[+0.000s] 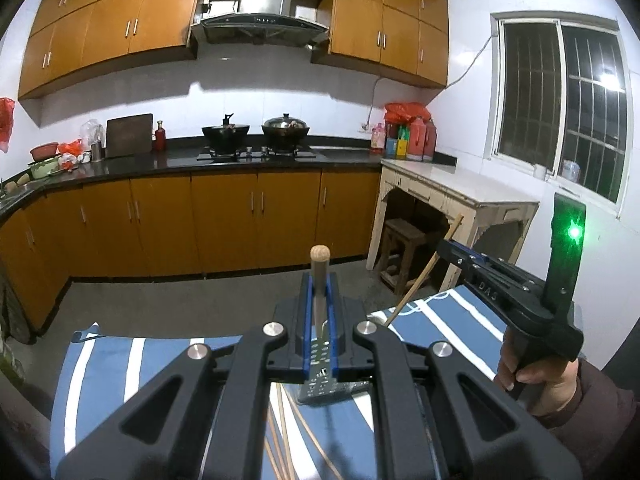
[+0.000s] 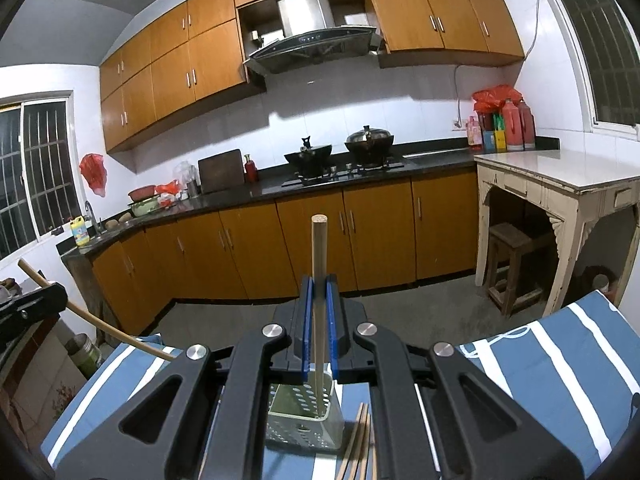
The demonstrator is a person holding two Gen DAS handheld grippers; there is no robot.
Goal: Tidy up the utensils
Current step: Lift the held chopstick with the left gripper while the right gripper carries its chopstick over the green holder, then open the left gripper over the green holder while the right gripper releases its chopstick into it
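Note:
My left gripper [image 1: 319,284] is shut on a long-handled slotted utensil [image 1: 320,254]. Its rounded wooden end points up and its perforated metal blade hangs below the pads. My right gripper [image 2: 319,286] is shut on a round wooden stick [image 2: 319,240], which stands upright. The stick's lower end reaches into a white perforated utensil holder [image 2: 304,420] on the blue striped cloth [image 2: 560,364]. Loose chopsticks [image 2: 356,444] lie just right of the holder. In the left wrist view the right gripper [image 1: 443,246] is at right, held by a hand [image 1: 532,380], with the stick [image 1: 424,276] slanting through it.
Beyond the cloth-covered surface [image 1: 120,364] is bare grey floor, then orange cabinets under a dark counter [image 1: 256,160] with two woks on a stove. A worn white side table [image 2: 560,184] with a wooden stool [image 2: 516,264] under it stands at right.

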